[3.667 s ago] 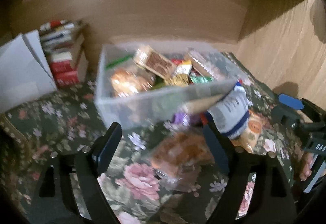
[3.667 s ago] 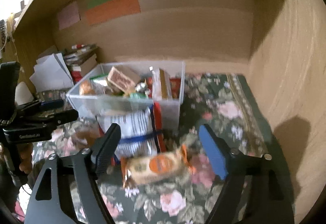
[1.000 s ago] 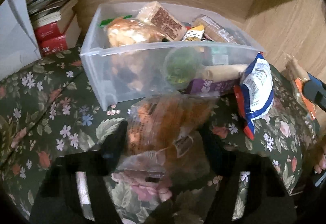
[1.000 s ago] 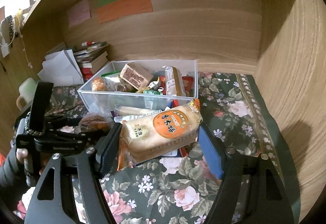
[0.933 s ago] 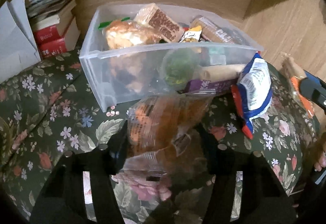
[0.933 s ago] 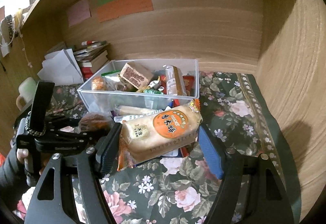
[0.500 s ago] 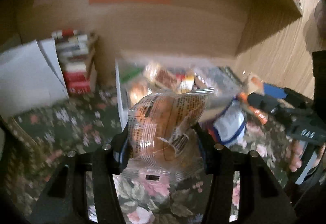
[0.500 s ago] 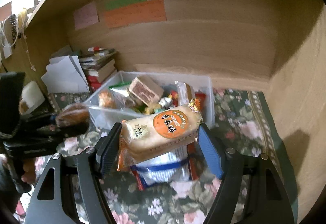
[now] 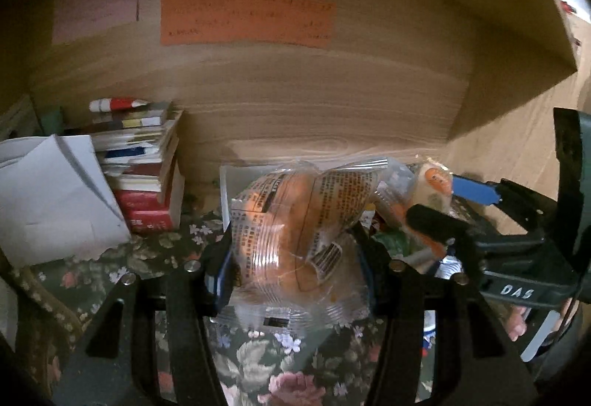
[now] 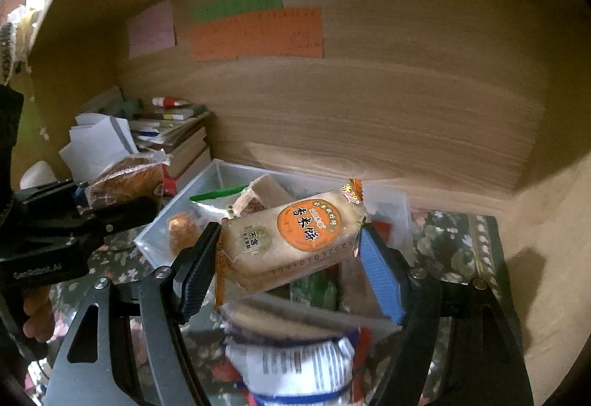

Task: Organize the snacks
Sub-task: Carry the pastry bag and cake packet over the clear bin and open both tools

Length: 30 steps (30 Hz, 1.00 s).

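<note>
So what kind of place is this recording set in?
Probably a home desk nook or wooden alcove, not a kitchen: wood-panelled walls with colored paper notes stuck on, a stack of books and loose papers, and a floral cloth under the clear snack bin.

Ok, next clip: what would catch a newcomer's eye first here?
Both grippers are loaded: the right gripper clamps a beige rice cake pack with an orange round label, and the left gripper clamps a clear bag of orange buns. Both hang above the clear snack bin, with the orange paper note on the wooden back wall.
</note>
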Each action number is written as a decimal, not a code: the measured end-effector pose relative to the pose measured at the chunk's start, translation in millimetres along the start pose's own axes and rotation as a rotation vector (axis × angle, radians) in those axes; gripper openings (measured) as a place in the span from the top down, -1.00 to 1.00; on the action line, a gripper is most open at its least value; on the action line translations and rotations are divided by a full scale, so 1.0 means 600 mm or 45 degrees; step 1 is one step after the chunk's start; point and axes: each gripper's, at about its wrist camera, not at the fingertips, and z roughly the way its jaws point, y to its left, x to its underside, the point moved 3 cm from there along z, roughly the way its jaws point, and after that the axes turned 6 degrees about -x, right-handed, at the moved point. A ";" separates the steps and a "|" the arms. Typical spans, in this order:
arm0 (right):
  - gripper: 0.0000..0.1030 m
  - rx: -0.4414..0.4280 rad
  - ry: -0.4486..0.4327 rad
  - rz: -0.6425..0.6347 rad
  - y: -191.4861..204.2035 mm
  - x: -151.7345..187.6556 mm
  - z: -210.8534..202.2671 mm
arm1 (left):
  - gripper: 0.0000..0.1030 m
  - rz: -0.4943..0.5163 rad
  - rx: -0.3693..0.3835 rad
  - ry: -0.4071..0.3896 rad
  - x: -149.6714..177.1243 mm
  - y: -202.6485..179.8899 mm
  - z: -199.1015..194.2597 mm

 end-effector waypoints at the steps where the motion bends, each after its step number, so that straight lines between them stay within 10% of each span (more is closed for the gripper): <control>1: -0.38 0.000 0.017 0.000 -0.002 0.000 0.011 | -0.05 -0.001 0.002 0.007 -0.002 0.001 0.006; 15: -0.52 0.025 0.132 0.017 -0.021 0.009 0.078 | -0.19 -0.041 0.008 0.109 -0.007 0.009 0.089; 30: -0.86 0.060 0.032 0.008 -0.027 0.020 -0.015 | -0.63 -0.009 0.025 -0.016 -0.001 0.001 -0.014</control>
